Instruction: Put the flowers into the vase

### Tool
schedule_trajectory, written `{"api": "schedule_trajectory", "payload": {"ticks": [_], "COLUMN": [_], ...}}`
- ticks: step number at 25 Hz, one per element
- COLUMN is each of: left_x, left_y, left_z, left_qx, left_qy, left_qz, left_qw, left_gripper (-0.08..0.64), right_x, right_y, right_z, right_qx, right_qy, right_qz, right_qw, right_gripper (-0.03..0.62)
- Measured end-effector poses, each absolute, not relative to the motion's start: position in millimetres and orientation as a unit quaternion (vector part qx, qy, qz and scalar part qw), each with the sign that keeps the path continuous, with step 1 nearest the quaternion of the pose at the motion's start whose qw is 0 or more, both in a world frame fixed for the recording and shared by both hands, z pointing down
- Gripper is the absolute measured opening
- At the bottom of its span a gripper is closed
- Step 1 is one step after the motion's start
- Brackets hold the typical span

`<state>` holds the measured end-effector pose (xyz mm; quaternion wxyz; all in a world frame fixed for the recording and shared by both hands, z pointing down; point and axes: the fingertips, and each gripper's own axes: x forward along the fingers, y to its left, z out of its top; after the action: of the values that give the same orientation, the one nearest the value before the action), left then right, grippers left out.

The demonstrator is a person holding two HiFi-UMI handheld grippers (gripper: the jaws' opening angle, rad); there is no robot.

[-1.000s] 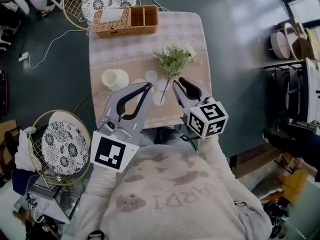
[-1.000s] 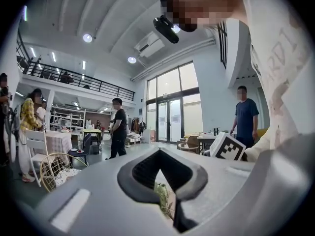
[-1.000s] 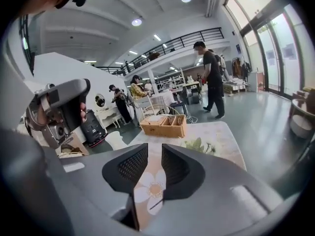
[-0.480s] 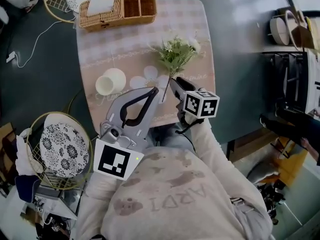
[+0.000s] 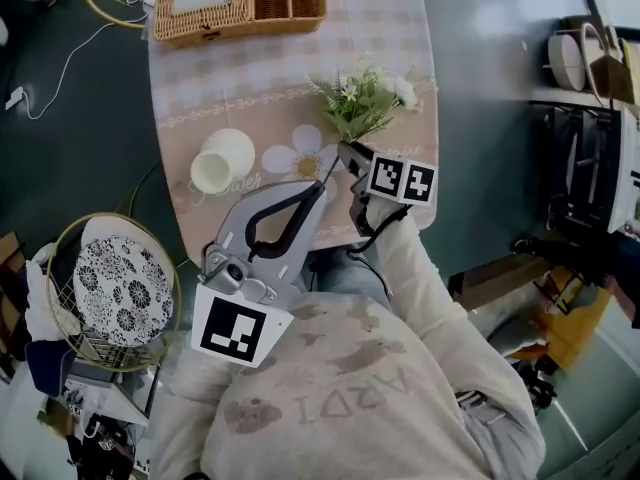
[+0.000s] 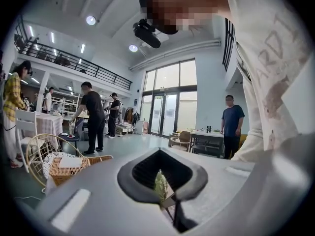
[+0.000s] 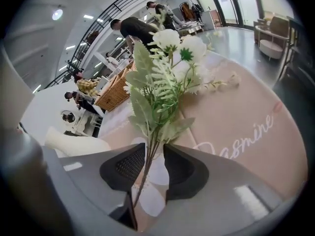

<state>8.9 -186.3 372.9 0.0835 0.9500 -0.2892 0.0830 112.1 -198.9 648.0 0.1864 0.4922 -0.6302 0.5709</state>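
Note:
A bunch of white flowers with green leaves [image 5: 366, 98] lies on the table [image 5: 230, 78], its thin stem running toward the near edge. My right gripper [image 5: 347, 152] is down over that stem. In the right gripper view the stems [image 7: 150, 156] pass between the jaws of my right gripper [image 7: 155, 162], which stand narrowly apart and are open. The white vase [image 5: 222, 160] stands left of the flowers, and shows as a white shape [image 7: 74, 144] at the left. My left gripper [image 5: 316, 190] hovers over the table's near edge, shut and empty [image 6: 170, 200].
A wicker basket [image 5: 240, 3] sits at the table's far edge. A wire chair with a patterned cushion [image 5: 115, 293] stands to the left on the dark floor. Shelving with dishes [image 5: 590, 78] is at the right. Several people stand in the background [image 6: 91, 117].
My right gripper has moved forward and down onto the flower stem, and its jaws have narrowed. The left gripper has kept its place. The flowers have not shifted on the table.

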Motion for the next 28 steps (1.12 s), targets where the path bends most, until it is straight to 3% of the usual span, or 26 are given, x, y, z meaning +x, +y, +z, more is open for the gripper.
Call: {"api": "schedule_trajectory", "payload": {"ticks": [11,18,28], "left_x": [4,3,2], "left_y": [-185,-183,-183], "left_z": [381,381,366], "left_qx": [0.946,0.944,0.939], "left_qy": [-0.297,-0.303,-0.324], "left_qz": [0.095,0.098,0.089], "left_qw": [0.088,0.087,0.068], "left_gripper": [0.000,0.000,0.000], "right_x": [92,86,86], "right_y": [-209,-212,-221], "right_z": [671,672,611], "right_qx": [0.454,0.448,0.439], "right_qy": [-0.589,-0.584,-0.646], "right_qz": [0.650,0.664,0.622], "right_qw": [0.157,0.134,0.057], "right_gripper": [0.161,0.074,0.060]}}
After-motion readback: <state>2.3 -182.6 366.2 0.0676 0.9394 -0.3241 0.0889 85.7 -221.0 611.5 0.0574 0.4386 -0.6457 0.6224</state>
